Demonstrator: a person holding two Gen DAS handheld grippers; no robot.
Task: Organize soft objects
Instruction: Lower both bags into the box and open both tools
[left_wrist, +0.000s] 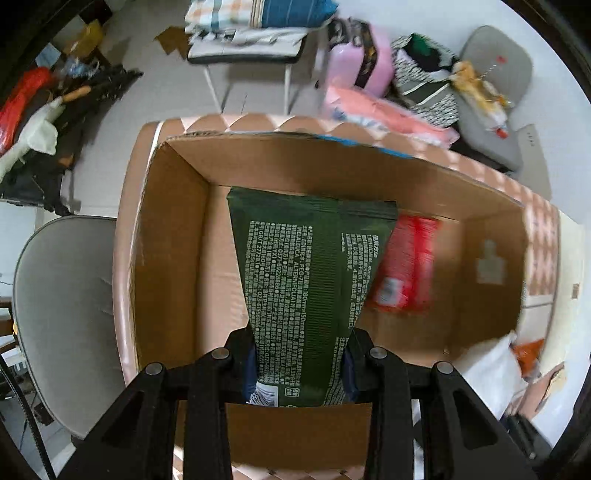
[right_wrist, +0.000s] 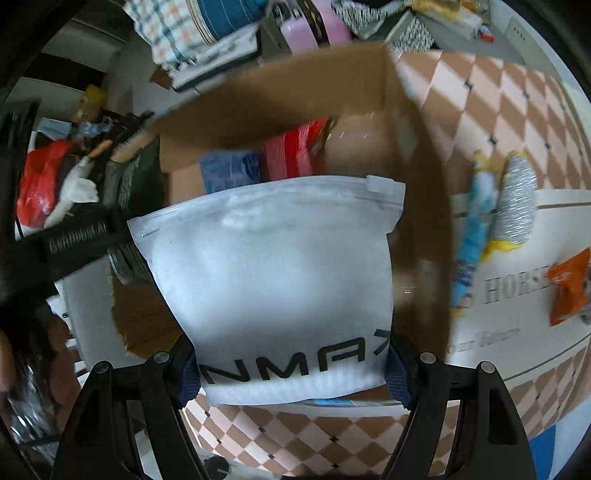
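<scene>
The left gripper (left_wrist: 301, 363) clenched a dark green printed soft packet (left_wrist: 310, 280) over the open brown cardboard box (left_wrist: 177, 236); inside that box, beside the packet, lay a red wrapped pack (left_wrist: 406, 266); the right gripper (right_wrist: 293, 373) clamped a white zip-top pouch (right_wrist: 273, 280) at the box's near wall; beyond the box's side, an orange sachet (right_wrist: 569, 291) rested on the checked tablecloth (right_wrist: 491, 110).
</scene>
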